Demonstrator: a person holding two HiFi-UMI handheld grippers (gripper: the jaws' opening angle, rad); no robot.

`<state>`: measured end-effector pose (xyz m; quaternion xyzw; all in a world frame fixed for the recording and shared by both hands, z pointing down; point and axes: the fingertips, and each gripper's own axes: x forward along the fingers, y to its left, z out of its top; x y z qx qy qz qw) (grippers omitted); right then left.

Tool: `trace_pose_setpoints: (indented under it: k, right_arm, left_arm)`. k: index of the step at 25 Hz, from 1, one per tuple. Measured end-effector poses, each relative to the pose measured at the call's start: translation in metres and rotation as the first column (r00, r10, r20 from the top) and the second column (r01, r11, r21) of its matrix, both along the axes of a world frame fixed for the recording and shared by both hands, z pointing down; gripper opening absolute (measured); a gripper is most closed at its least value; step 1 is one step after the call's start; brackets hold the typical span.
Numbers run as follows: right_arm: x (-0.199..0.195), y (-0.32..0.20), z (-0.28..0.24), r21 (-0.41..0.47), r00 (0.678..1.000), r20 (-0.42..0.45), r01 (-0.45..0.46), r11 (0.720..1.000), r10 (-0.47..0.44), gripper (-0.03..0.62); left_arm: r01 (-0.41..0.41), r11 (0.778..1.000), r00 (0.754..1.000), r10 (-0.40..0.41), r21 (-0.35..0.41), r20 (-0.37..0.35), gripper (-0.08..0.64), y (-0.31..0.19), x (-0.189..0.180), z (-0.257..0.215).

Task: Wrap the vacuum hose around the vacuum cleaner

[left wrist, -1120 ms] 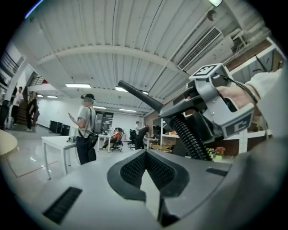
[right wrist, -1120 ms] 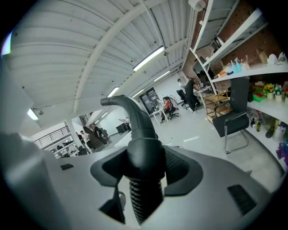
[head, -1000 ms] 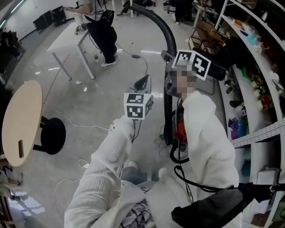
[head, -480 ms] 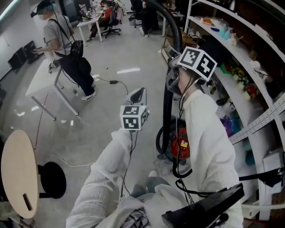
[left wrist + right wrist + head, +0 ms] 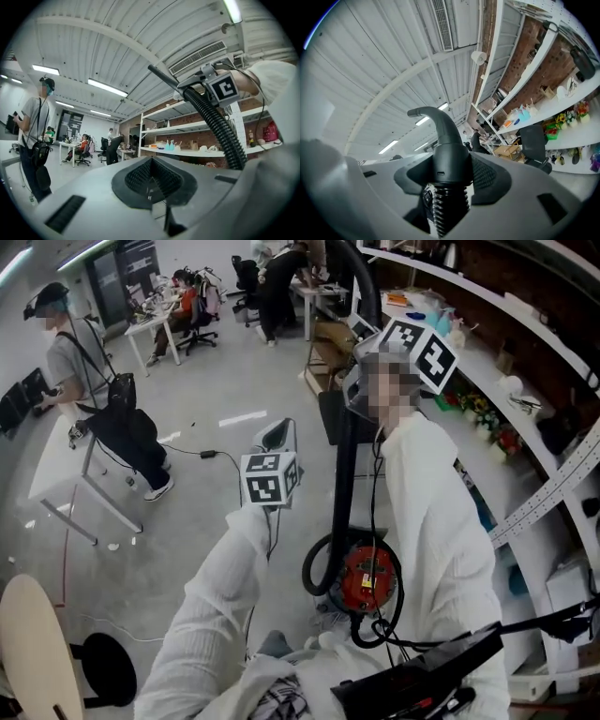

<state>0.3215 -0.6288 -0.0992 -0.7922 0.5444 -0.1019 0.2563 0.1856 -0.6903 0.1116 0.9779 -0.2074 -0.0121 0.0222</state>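
Over the past second the red vacuum cleaner (image 5: 367, 579) on the floor has come into fuller sight below the person's white sleeves. The black hose (image 5: 344, 465) still climbs straight up from it to the right claw (image 5: 451, 178), which pinches the hose's smooth collar high overhead, so I judge the wrapping barely begun. The left claw (image 5: 150, 180) hangs in the air beside the hose, pressed together on nothing. Counted: one cleaner, one hose (a single loop curls round the cleaner's body), two claws, only one carrying anything.
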Motion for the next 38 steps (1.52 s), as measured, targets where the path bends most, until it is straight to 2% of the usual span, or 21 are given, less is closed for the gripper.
trace_pose_setpoints:
  k: [2,5,9,12,15,17,20,22,25,29,32,36,38]
  right_arm:
    - [0.015,0.000,-0.028,0.020,0.999,-0.027,-0.027,0.999,0.028,0.242]
    - [0.031,0.005,-0.081,0.075,0.991,-0.096,-0.090,0.993,0.097,0.242]
    - [0.044,0.001,-0.119,0.107,0.965,-0.158,-0.195,0.975,0.210,0.242]
    - [0.067,-0.004,-0.134,0.119,0.934,-0.179,-0.291,0.949,0.309,0.242]
    - [0.096,-0.011,-0.142,0.119,0.892,-0.207,-0.384,0.916,0.401,0.242]
    - [0.113,-0.014,-0.145,0.112,0.861,-0.234,-0.437,0.893,0.451,0.241]
    - [0.128,-0.019,-0.138,0.099,0.824,-0.264,-0.495,0.863,0.502,0.242]
    - [0.138,-0.032,-0.128,0.101,0.819,-0.252,-0.508,0.855,0.516,0.242]
    - [0.166,-0.048,-0.108,0.082,0.813,-0.223,-0.534,0.841,0.538,0.242]
    - [0.208,-0.056,-0.126,0.091,0.770,-0.284,-0.572,0.815,0.572,0.242]
    - [0.237,-0.055,-0.155,0.126,0.733,-0.327,-0.592,0.796,0.597,0.242]
    - [0.281,-0.051,-0.191,0.166,0.667,-0.382,-0.631,0.758,0.639,0.242]
    - [0.301,-0.053,-0.213,0.201,0.644,-0.396,-0.635,0.746,0.655,0.242]
  left_arm:
    - [-0.024,0.999,1.000,0.024,0.023,0.008,-0.002,-0.008,0.020,-0.010]
    - [-0.084,0.996,0.996,0.086,0.041,-0.030,-0.003,-0.019,0.056,-0.037]
    - [-0.171,0.985,0.983,0.171,0.011,-0.064,-0.002,-0.034,0.084,-0.053]
    - [-0.214,0.977,0.975,0.214,0.018,-0.053,-0.002,-0.061,0.113,-0.076]
    - [-0.264,0.964,0.964,0.265,0.041,-0.001,-0.002,-0.084,0.146,-0.114]
    - [-0.319,0.948,0.947,0.320,-0.012,0.026,-0.002,-0.094,0.169,-0.132]
    - [-0.392,0.915,0.919,0.395,-0.099,0.008,-0.002,-0.105,0.198,-0.146]
    - [-0.413,0.904,0.909,0.416,-0.107,0.005,-0.002,-0.113,0.216,-0.148]
    - [-0.450,0.884,0.888,0.458,-0.129,0.041,-0.002,-0.117,0.252,-0.129]
    - [-0.484,0.868,0.865,0.494,-0.113,0.084,-0.002,-0.125,0.309,-0.125]
    - [-0.524,0.844,0.841,0.534,-0.110,0.090,-0.002,-0.126,0.360,-0.130]
    - [-0.578,0.814,0.808,0.580,-0.056,0.100,-0.002,-0.120,0.430,-0.144]
    - [-0.602,0.796,0.791,0.605,-0.057,0.090,-0.002,-0.123,0.464,-0.155]
